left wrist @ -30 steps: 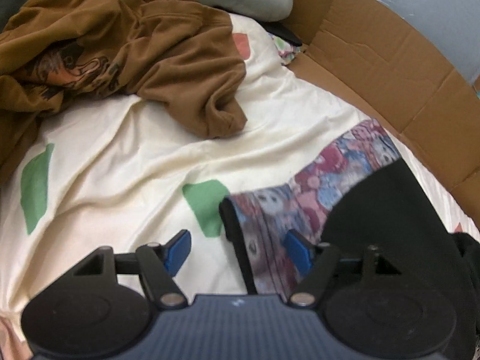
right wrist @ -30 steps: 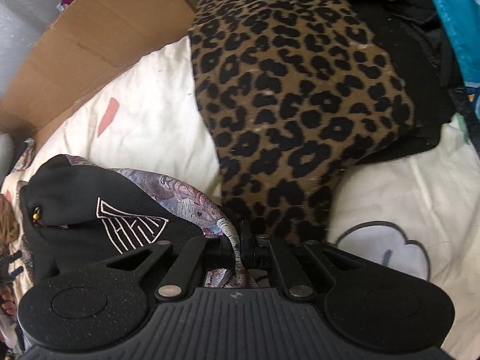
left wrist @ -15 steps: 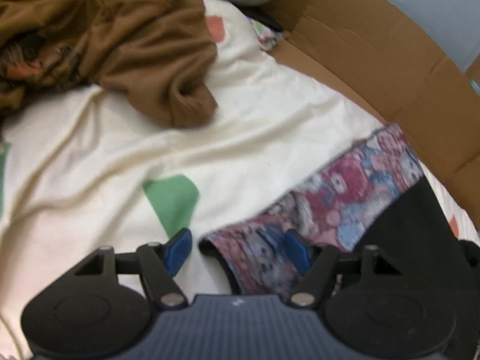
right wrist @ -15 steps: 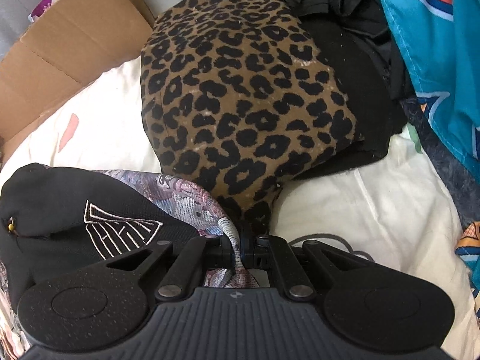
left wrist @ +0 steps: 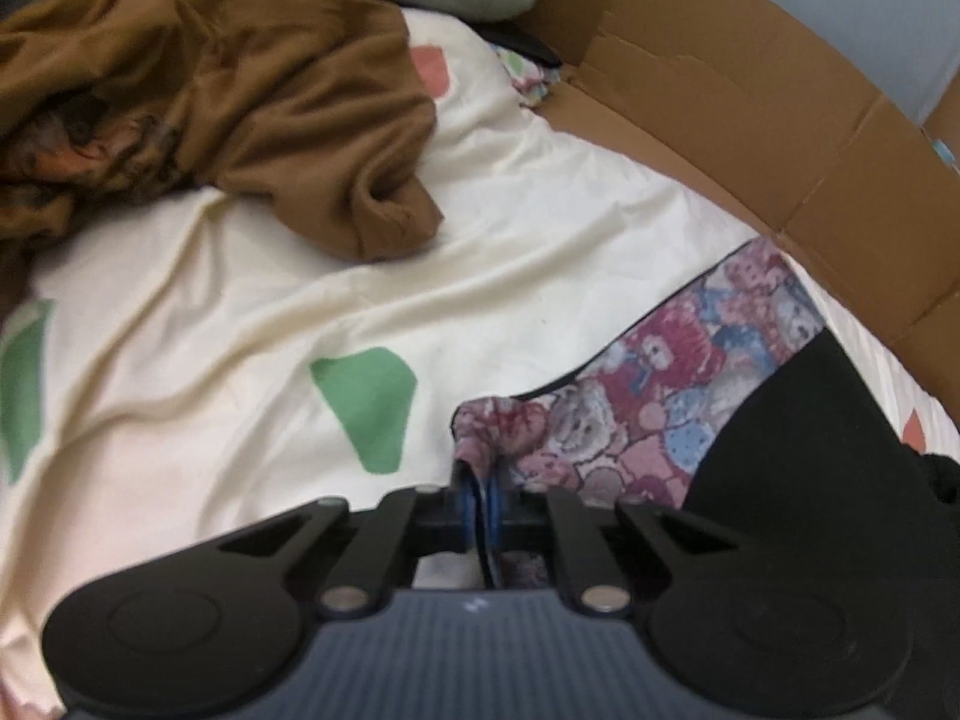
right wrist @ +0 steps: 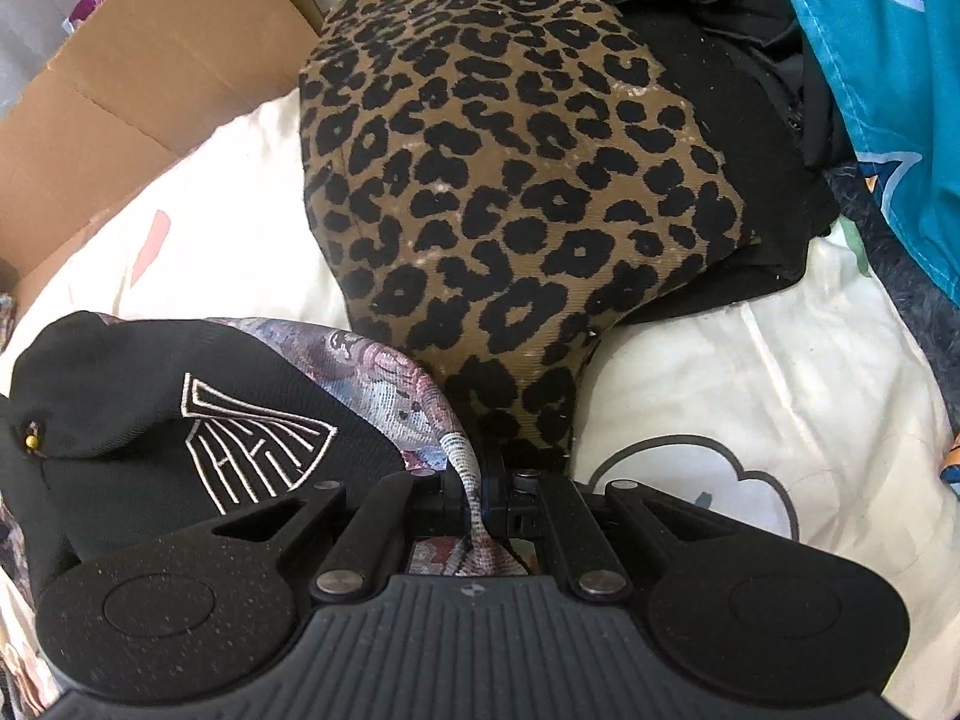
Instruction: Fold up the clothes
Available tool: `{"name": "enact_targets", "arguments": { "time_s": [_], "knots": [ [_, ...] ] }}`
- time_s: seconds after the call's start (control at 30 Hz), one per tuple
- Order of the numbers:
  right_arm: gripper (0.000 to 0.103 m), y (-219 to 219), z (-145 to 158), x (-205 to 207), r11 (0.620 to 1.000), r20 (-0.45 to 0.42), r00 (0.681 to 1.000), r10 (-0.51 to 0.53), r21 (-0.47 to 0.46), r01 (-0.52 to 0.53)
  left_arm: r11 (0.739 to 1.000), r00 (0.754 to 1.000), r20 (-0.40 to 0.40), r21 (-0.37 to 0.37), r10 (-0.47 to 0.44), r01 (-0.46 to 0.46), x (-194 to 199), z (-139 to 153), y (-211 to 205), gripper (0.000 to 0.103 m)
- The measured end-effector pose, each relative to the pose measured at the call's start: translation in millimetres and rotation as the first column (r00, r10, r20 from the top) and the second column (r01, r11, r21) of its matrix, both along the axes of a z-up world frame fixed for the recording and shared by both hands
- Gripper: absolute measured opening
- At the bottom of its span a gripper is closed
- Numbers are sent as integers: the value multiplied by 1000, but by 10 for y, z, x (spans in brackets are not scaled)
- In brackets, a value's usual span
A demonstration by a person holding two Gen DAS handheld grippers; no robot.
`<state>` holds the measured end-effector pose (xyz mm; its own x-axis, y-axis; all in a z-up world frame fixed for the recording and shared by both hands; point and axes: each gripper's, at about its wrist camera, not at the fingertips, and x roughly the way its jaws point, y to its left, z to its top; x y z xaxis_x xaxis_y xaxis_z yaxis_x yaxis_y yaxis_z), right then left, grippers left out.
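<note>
- Left gripper [left wrist: 480,495] pinches the floral garment [left wrist: 648,396] edge on the bedsheet [left wrist: 240,312] — blurred.
- Right gripper [right wrist: 485,492] clamps another edge — its far half hidden beneath black fabric [right wrist: 120,396].

The left wrist camera sits just behind its hand-held gripper [left wrist: 480,498], angled steeply down, close over the cream sheet [left wrist: 240,324]; the right wrist camera rides likewise behind its hand-held gripper [right wrist: 483,492]; both views share the black and floral garment [left wrist: 648,408] and cardboard box [left wrist: 750,108].
</note>
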<state>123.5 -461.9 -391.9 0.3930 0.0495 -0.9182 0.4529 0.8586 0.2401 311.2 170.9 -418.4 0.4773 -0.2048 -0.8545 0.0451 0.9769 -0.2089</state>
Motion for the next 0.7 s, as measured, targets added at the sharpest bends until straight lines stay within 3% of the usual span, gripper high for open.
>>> {"name": "enact_targets", "arguments": {
  "time_s": [0.7],
  "knots": [
    [1,242,670,-340,985,101,992,75,145,-90,991,992,24,43,126,-127,-1080,1362,827,4]
  ]
}}
